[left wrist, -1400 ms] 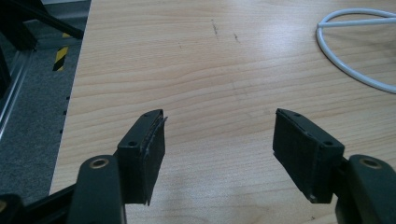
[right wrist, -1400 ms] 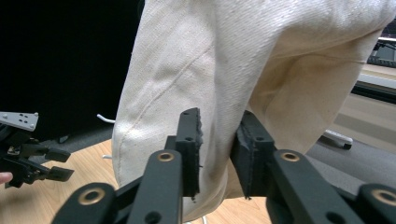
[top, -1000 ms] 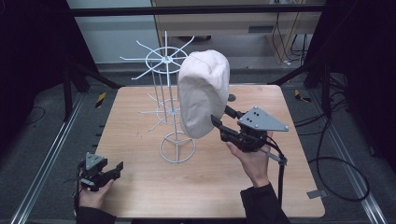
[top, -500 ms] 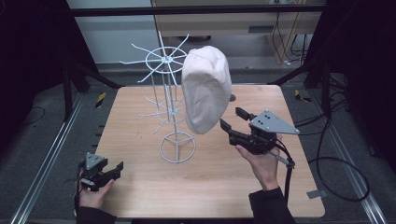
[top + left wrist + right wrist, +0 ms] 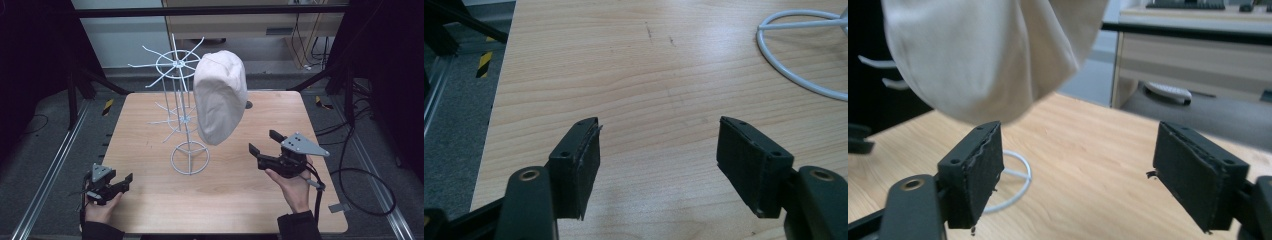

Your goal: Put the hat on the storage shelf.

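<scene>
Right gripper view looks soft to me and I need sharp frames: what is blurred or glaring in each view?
Right gripper view: the hat is close and soft, the background hazy. Left gripper view: sharp jaws, pale glare on the table. High view: dark surroundings, evenly lit tabletop, crisp wire rack.

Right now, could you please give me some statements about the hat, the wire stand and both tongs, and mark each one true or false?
1. The white hat hangs on the wire stand. True.
2. The right tongs grip the hat. False: they are open and apart from it, nothing between them.
3. The left tongs are open over bare table. True.
4. The stand lies on its side. False: it stands upright on its round base.
5. The hat is black. False: it is white.
</scene>
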